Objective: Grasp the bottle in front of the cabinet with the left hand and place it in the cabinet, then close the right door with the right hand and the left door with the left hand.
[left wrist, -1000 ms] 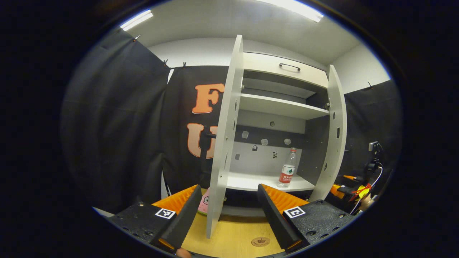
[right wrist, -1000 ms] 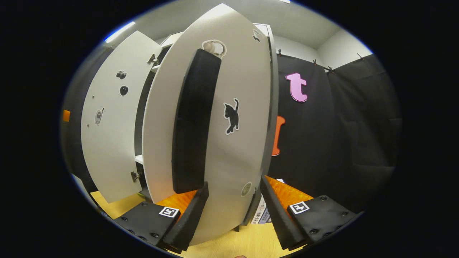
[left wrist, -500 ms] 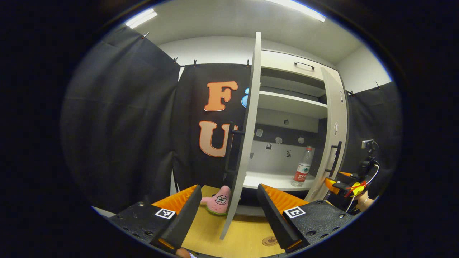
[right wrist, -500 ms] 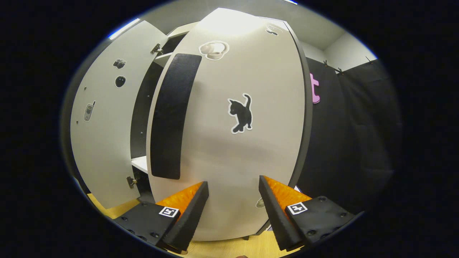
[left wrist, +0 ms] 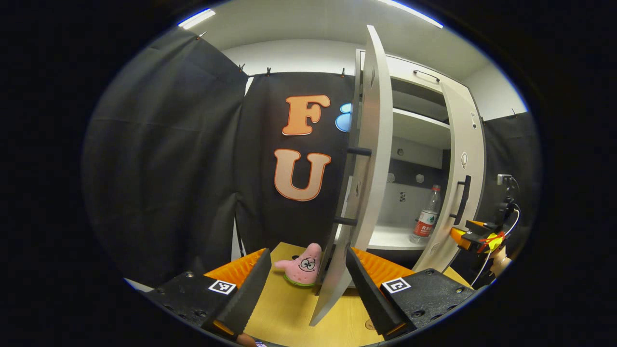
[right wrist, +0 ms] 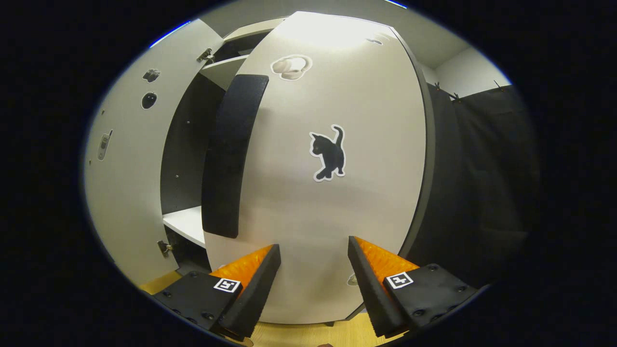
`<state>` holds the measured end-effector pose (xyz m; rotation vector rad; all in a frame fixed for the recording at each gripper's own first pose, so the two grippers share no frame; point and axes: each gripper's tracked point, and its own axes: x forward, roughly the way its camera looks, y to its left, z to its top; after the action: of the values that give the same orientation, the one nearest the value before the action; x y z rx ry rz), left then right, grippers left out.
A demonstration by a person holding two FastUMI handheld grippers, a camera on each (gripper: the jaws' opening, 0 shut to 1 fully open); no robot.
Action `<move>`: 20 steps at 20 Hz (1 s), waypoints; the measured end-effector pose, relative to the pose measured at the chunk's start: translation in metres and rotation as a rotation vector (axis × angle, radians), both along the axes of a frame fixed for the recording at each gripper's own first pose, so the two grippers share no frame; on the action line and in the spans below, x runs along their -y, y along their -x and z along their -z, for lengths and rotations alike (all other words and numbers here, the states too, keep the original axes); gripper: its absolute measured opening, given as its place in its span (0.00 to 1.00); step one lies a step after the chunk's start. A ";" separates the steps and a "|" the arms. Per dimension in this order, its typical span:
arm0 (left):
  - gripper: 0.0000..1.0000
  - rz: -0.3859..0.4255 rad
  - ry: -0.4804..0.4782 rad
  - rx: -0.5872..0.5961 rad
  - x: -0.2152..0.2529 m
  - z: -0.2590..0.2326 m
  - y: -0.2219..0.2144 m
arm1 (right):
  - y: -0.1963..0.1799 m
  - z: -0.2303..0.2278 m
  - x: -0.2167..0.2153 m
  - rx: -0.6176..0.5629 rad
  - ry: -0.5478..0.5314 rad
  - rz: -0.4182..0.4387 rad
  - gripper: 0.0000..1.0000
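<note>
The clear bottle (left wrist: 426, 219) with a red label stands upright on the cabinet's lower shelf (left wrist: 390, 238). In the left gripper view the left door (left wrist: 371, 144) is seen nearly edge-on, and its lower corner hangs between the fingers of my open left gripper (left wrist: 308, 251). The right door (left wrist: 462, 159) is swung partly inward, with the right gripper (left wrist: 475, 236) at its lower outer side. In the right gripper view my open right gripper (right wrist: 313, 242) sits close against the right door's outer face (right wrist: 337, 202), below a cat sticker (right wrist: 328, 154) and right of the black handle (right wrist: 231, 154).
A pink star plush toy (left wrist: 303, 265) lies on the wooden table (left wrist: 284, 313) just left of the left door. Black cloth walls close in the left side and the back. The left door's inner face (right wrist: 125, 159) stands wide open.
The right door has swung further toward shut with my right gripper following its face. My left gripper has shifted left around the left door, bringing that door's outer side and the plush into sight.
</note>
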<state>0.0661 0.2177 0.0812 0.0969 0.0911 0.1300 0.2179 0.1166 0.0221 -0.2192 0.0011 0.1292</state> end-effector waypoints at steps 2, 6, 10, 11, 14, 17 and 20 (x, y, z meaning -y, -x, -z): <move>0.95 0.006 -0.001 -0.017 -0.003 0.006 -0.010 | 0.000 0.000 0.000 -0.006 -0.011 0.007 0.94; 0.94 0.020 -0.033 -0.033 -0.008 0.009 -0.018 | -0.001 0.000 -0.001 -0.015 -0.019 0.025 0.94; 0.94 0.050 -0.042 -0.053 -0.002 0.008 -0.028 | 0.004 -0.001 0.001 -0.010 -0.010 0.047 0.94; 0.94 0.060 -0.041 -0.060 0.001 0.009 -0.029 | 0.002 0.001 0.003 -0.015 -0.011 0.060 0.94; 0.94 0.107 -0.039 -0.076 0.020 0.014 -0.028 | 0.013 0.002 0.013 -0.024 -0.028 0.078 0.94; 0.94 0.165 -0.037 -0.087 0.044 0.019 -0.033 | 0.040 -0.007 0.030 -0.012 -0.031 0.098 0.94; 0.93 0.217 -0.022 -0.087 0.066 0.025 -0.038 | 0.067 -0.018 0.041 -0.022 -0.060 0.100 0.94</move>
<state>0.1038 0.1515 0.0562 0.1334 0.1657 -0.0904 0.1513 0.0756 0.0397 -0.1579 0.0305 0.0318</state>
